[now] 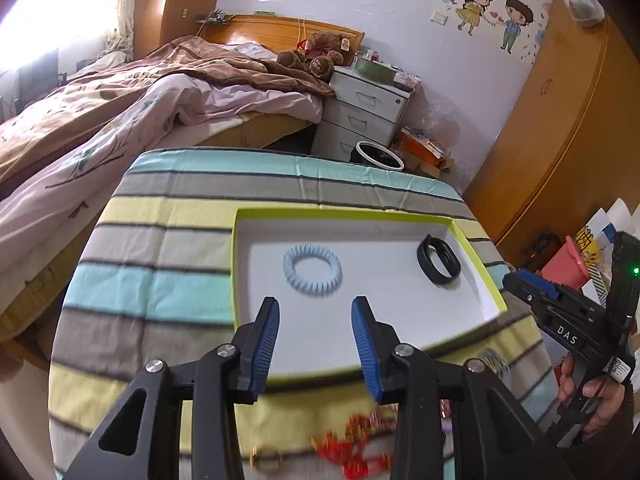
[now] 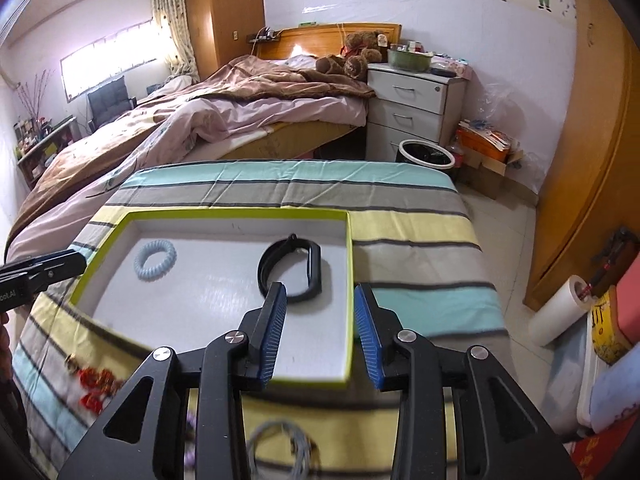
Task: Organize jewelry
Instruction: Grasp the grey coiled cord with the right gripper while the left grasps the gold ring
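Both grippers, left gripper [image 1: 315, 338] and right gripper [image 2: 320, 328], were open and held nothing, while red beads [image 1: 356, 446] (blurry) lay low in the frame, nearer the left one, outside the tray [image 1: 240, 264].

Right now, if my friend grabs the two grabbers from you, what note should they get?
Left gripper: open, holding nothing, above the near part of the tray.
Right gripper: open, holding nothing, above the tray's near right corner.
Shallow white tray with lime-green rim: on the striped cloth.
Done: pale blue coiled ring-shaped band lies in the tray's left part; black strap-like band lies in its right part.
Left: red beaded piece and grey wire-like loops lie on the cloth in front of the tray.
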